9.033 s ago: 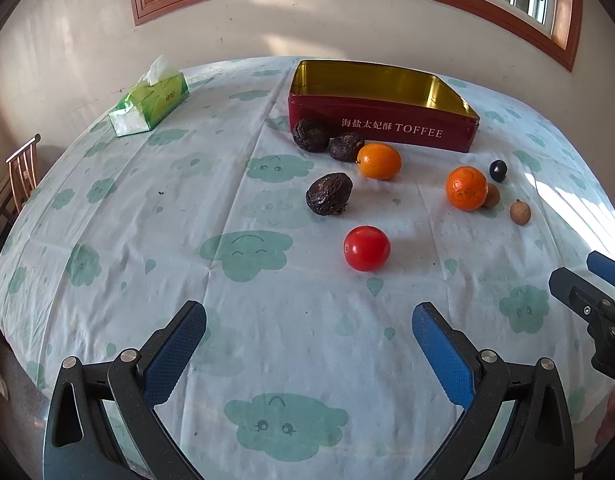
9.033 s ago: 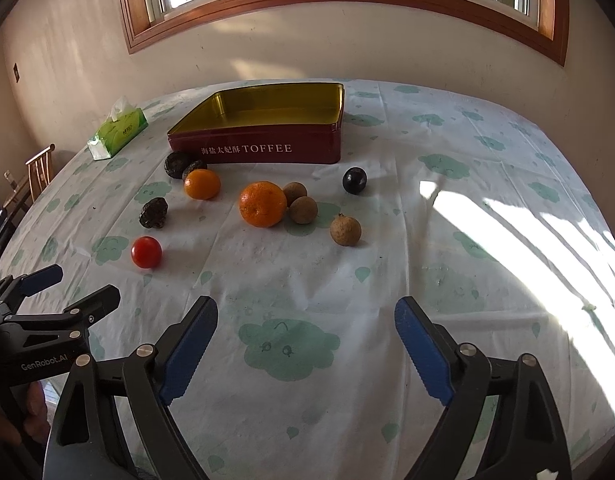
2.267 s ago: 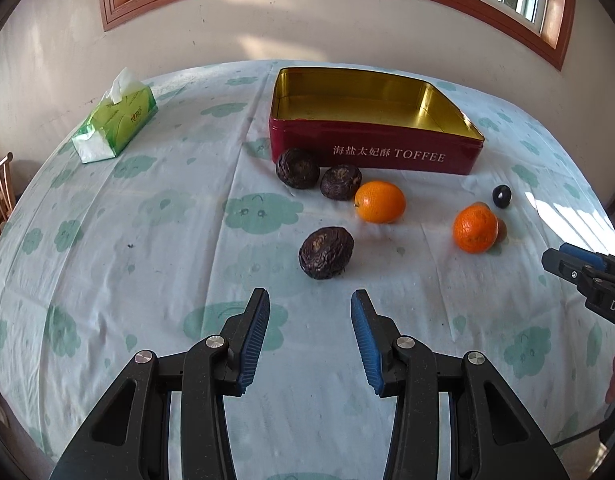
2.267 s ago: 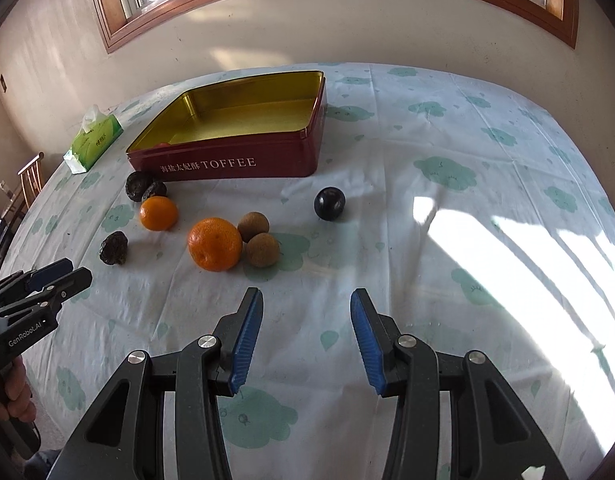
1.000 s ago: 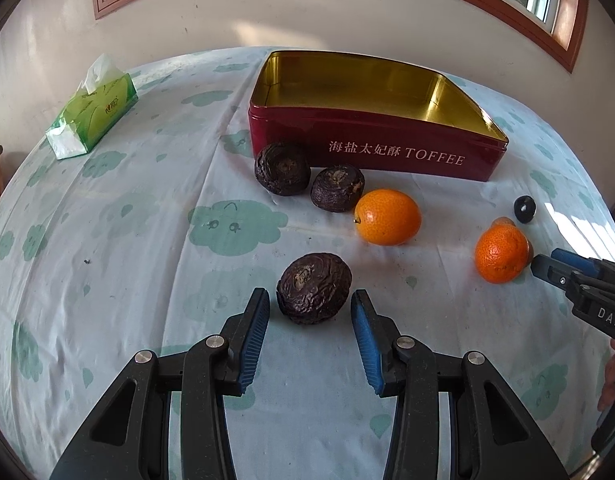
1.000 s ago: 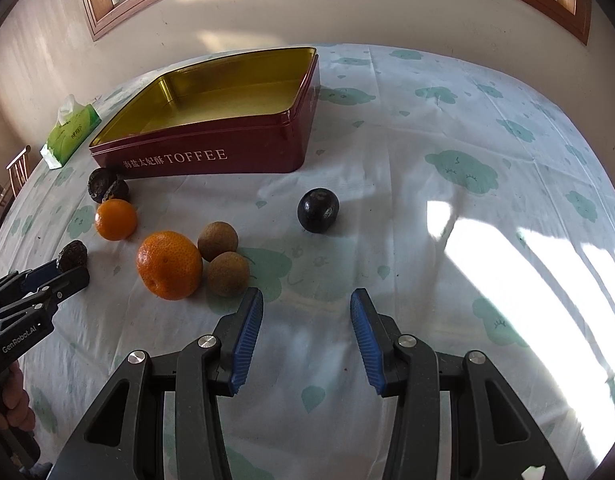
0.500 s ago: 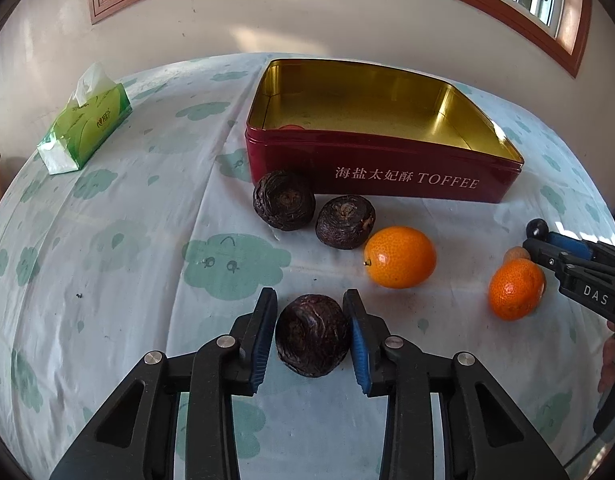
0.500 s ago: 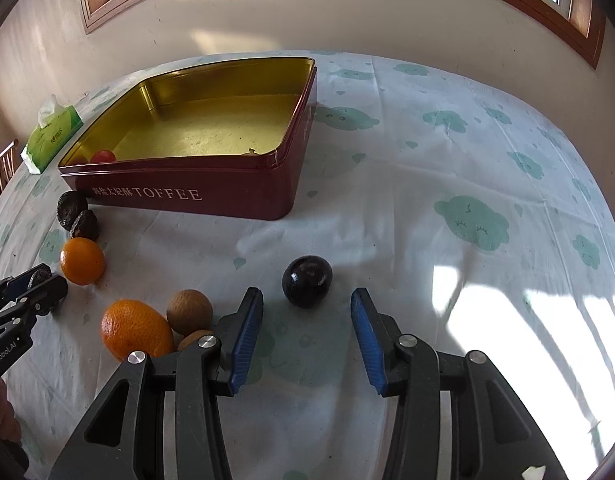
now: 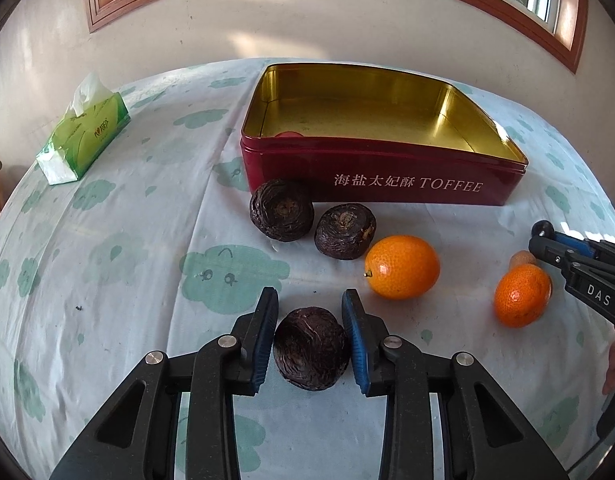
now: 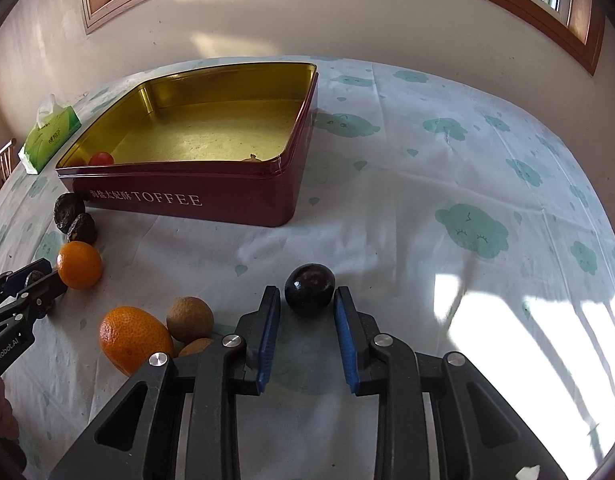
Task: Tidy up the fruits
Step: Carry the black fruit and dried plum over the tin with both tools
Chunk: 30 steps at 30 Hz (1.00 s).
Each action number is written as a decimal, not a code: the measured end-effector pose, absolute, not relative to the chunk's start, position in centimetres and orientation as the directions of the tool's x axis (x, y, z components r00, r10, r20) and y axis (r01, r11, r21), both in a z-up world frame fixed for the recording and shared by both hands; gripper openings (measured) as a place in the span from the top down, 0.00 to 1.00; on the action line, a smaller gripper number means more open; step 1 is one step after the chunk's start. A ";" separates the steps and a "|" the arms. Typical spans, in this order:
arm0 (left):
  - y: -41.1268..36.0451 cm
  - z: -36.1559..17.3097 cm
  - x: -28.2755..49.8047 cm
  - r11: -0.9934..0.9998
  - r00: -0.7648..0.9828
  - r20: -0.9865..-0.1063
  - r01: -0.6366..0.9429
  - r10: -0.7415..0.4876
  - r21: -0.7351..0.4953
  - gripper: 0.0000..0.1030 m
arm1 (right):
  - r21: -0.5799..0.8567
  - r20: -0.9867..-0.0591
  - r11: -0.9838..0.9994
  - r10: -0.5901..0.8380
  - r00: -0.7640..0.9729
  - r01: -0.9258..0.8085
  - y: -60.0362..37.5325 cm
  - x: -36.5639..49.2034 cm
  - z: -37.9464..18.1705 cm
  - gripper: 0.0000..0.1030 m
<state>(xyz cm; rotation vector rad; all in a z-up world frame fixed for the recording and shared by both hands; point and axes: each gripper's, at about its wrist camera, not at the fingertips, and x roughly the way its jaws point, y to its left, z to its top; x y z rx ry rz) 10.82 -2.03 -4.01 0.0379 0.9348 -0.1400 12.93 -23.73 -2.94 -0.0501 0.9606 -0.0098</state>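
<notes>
My left gripper [image 9: 309, 300] is shut on a dark wrinkled fruit [image 9: 310, 348] that rests on the cloud-print tablecloth. In the right wrist view my right gripper [image 10: 306, 294] is shut on a smooth dark plum [image 10: 310, 289], which is held at the fingertips. The red TOFFEE tin [image 9: 387, 184] stands open behind, gold inside. A red tomato [image 10: 101, 158] and a small brown fruit [image 10: 253, 158] lie in it. Loose on the cloth are two more wrinkled fruits [image 9: 281, 210], two oranges [image 9: 402, 267] [image 9: 522, 295] and two brown longans [image 10: 189, 319].
A green tissue pack [image 9: 85, 140] lies at the far left of the table. A wall with a wood-framed window rises behind the table. Part of a wooden chair [image 10: 1, 164] shows at the left edge. Sunlight falls on the cloth [image 10: 507, 320] to the right.
The left jaws have closed on the wrinkled fruit. The right gripper has moved forward to the plum, and its jaws have closed on it.
</notes>
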 end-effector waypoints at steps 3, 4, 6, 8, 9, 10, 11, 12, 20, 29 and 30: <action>-2.1 -4.0 10.7 0.990 0.589 -0.802 0.138 -0.102 -0.024 0.67 | -0.043 -0.820 0.999 -0.029 0.572 -0.010 -23.7 13.0 -3.0 0.75; -2.1 -4.0 10.8 0.990 0.589 -0.802 0.138 -0.102 -0.025 0.67 | -0.044 -0.820 0.999 -0.030 0.571 -0.010 -23.7 13.0 -2.9 0.75; -2.1 -4.0 10.8 0.990 0.589 -0.802 0.138 -0.101 -0.024 0.67 | -0.044 -0.820 0.999 -0.030 0.571 -0.011 -23.8 13.0 -3.0 0.75; -2.0 -4.0 10.7 0.990 0.590 -0.801 0.139 -0.102 -0.023 0.67 | -0.043 -0.821 0.999 -0.030 0.570 -0.010 -23.8 13.0 -3.0 0.76; -2.0 -4.0 10.7 0.990 0.590 -0.801 0.139 -0.102 -0.024 0.67 | -0.047 -0.821 0.999 -0.033 0.570 -0.009 -23.8 13.0 -2.9 0.77; -2.0 -4.0 10.7 0.990 0.590 -0.801 0.138 -0.102 -0.024 0.67 | -0.050 -0.821 0.999 -0.036 0.570 -0.008 -23.9 13.1 -2.9 0.78; -2.0 -4.0 10.7 0.990 0.590 -0.801 0.138 -0.102 -0.024 0.67 | -0.048 -0.822 0.999 -0.034 0.569 -0.009 -23.9 13.0 -2.9 0.78; -2.0 -3.9 10.7 0.990 0.590 -0.801 0.138 -0.101 -0.023 0.67 | -0.047 -0.822 0.999 -0.033 0.568 -0.009 -23.9 13.0 -2.9 0.78; -1.9 -4.0 10.7 0.991 0.583 -0.806 0.134 -0.101 -0.028 0.67 | -0.040 -0.824 0.999 -0.028 0.566 -0.009 -24.0 13.0 -2.9 0.78; -1.8 -3.6 10.7 0.991 0.577 -0.811 0.130 -0.096 -0.025 0.67 | -0.028 -0.826 1.000 -0.019 0.563 -0.008 -23.9 12.6 -2.6 0.78; -1.8 -3.5 10.6 0.991 0.579 -0.810 0.131 -0.098 -0.027 0.67 | -0.027 -0.826 1.000 -0.018 0.564 -0.009 -23.9 12.5 -2.5 0.78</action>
